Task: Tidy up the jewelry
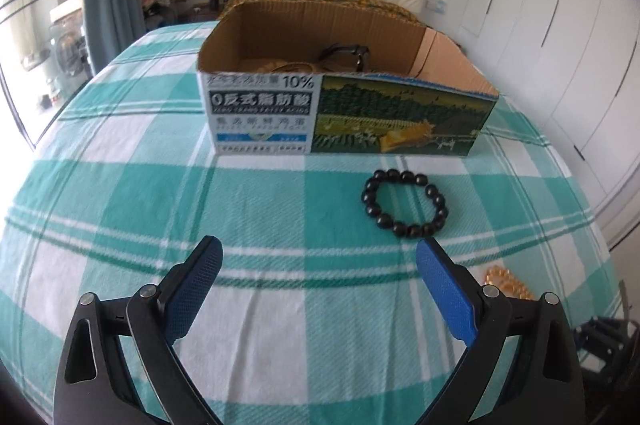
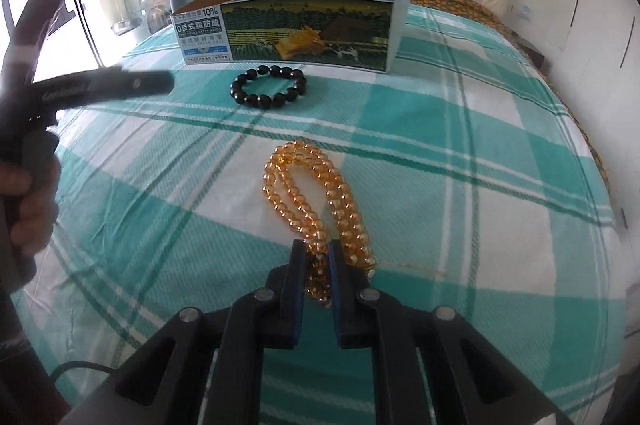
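Closed on the amber bead necklace (image 2: 316,193) is the right gripper (image 2: 319,253); left gripper (image 1: 319,261) stands wide open, empty — black bead bracelet (image 1: 405,204) lies before the cardboard box (image 1: 348,113).

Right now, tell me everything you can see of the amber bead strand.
The amber bead strand is a long string of translucent golden-yellow round beads, doubled into loops, lying on the checked teal-and-white bedspread. Its near end is pinched between the right gripper fingers; a thin thread trails off to one side. It lies apart from the black bead bracelet.
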